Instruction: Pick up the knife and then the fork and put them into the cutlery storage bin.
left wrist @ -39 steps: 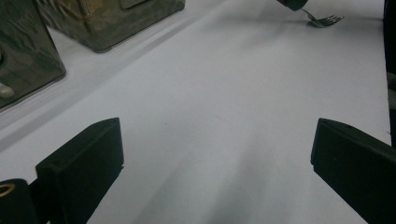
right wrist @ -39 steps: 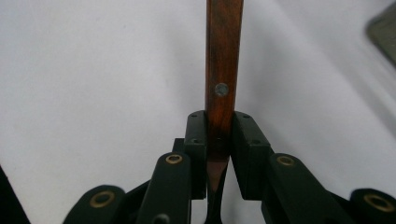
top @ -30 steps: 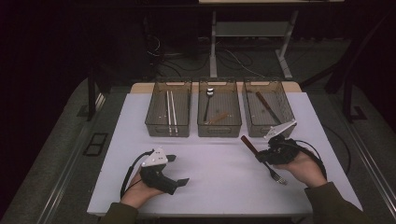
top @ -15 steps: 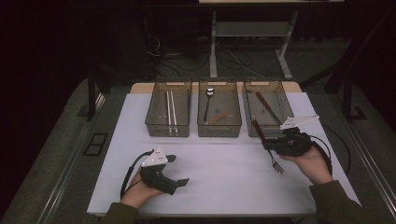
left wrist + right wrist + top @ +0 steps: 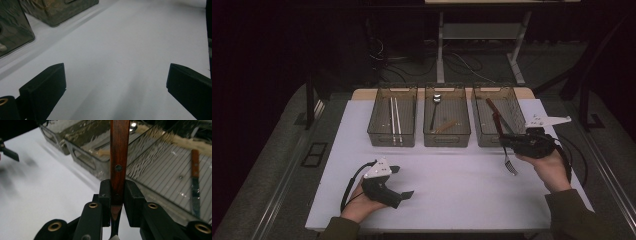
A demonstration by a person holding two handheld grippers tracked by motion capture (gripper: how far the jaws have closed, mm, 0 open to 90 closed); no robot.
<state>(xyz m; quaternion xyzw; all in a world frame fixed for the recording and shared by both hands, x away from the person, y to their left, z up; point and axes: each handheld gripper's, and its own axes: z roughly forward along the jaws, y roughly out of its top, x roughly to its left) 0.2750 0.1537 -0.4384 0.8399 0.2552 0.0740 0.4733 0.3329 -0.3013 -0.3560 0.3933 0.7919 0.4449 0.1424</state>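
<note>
My right gripper point(image 5: 504, 142) is shut on a fork point(image 5: 510, 165) with a wooden handle. It holds the fork at the near edge of the right bin point(image 5: 517, 102). The tines hang down over the white table and the handle point(image 5: 497, 124) points up toward the bin. In the right gripper view the red-brown handle point(image 5: 119, 150) rises between the pinched jaws of the right gripper point(image 5: 117, 195). My left gripper point(image 5: 403, 181) rests at the table's front left, open with nothing between the jaws. In its own view the left gripper point(image 5: 116, 85) shows bare white table in the gap.
Three clear bins stand in a row at the back. The left bin point(image 5: 373, 131) holds two pale sticks point(image 5: 394, 117). The middle bin point(image 5: 428, 134) holds a spoon point(image 5: 435, 100) and a small wooden piece point(image 5: 446, 125). A wooden-handled knife point(image 5: 195, 182) lies in the right bin.
My right gripper has carried the fork from the table's front right up and back to the right bin's near edge. The left gripper has stayed put.
</note>
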